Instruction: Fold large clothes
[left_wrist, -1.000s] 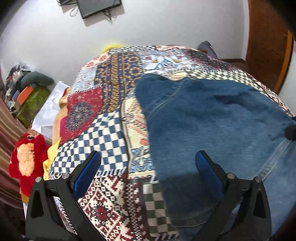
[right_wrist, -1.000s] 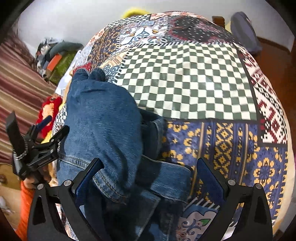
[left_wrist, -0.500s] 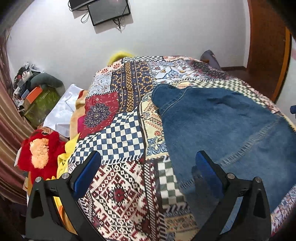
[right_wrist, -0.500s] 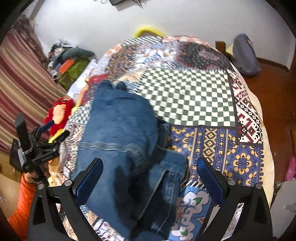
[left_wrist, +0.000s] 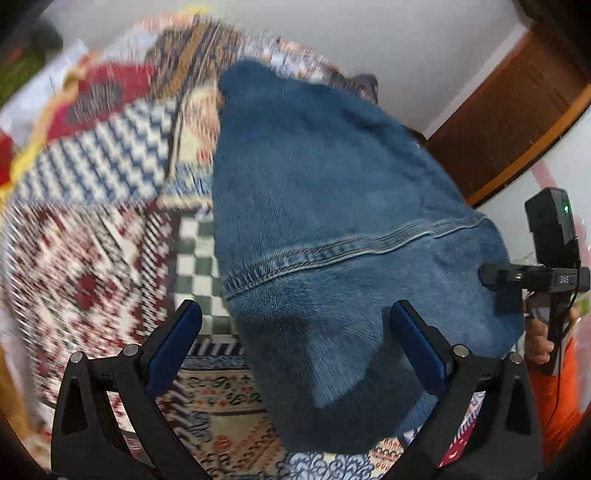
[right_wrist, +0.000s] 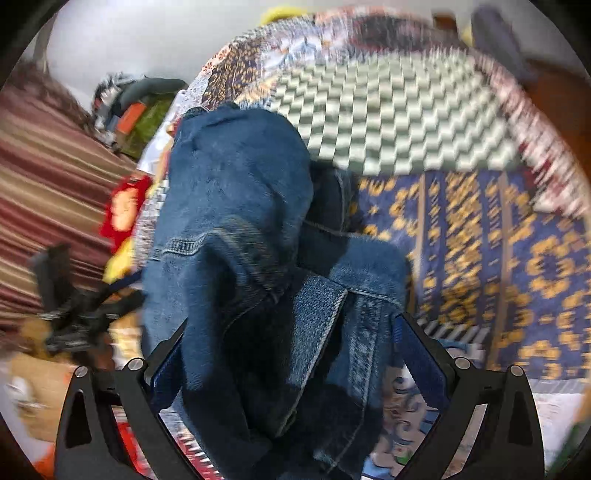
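Swung closer over denim jacket (left_wrist: 332, 229) on patchwork bedspread (left_wrist: 96, 266); left gripper (left_wrist: 295, 332) and right gripper (right_wrist: 291, 343) jaws wide apart, gripping nothing.

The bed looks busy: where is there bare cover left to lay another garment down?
Free: the green checked patch beyond the denim jacket, and the blue-and-yellow patch beside it in the right wrist view. In the left wrist view, the red-and-white patch by the jacket is bare too. Crowded: the bed's edge with the red toy and the clutter by the wall.

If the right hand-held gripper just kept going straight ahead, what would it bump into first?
Most likely the denim garment: its bunched folds already lie between the open fingers of the right hand-held gripper. Blur hides the exact depth.
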